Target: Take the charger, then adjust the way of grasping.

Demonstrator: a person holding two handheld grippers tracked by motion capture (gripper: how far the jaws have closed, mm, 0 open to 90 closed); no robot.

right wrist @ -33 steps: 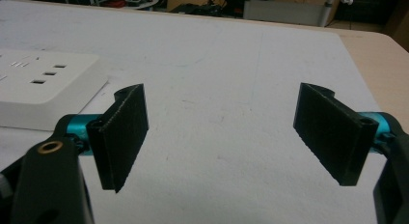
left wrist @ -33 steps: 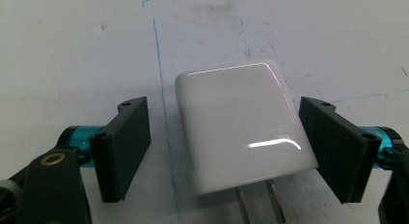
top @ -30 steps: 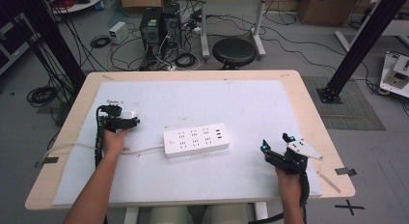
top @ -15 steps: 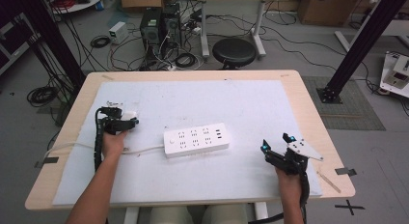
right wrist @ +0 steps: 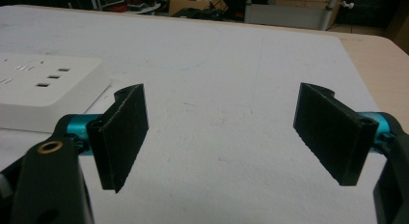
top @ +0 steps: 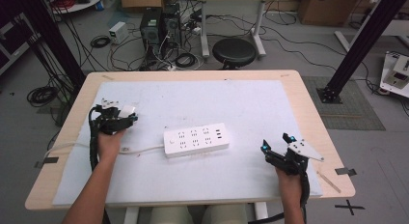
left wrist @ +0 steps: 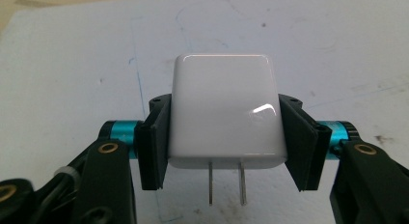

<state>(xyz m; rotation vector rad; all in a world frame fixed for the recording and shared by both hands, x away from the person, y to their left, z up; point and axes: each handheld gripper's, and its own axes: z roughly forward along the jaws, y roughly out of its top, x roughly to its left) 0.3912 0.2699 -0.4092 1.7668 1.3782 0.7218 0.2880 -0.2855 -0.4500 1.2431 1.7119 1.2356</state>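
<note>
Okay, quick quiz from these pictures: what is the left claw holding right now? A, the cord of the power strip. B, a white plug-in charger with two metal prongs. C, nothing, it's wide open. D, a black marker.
B: in the left gripper view the left claw is shut on a white charger, its two prongs pointing back toward the camera.

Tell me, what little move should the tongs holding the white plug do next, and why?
Probably carry the plug rightward toward the power strip. The left tongs are shut on it, two prongs showing below its body, and they sit to the strip's left. The strip's sockets face up and look free. The right tongs are open and hold nothing.
</note>
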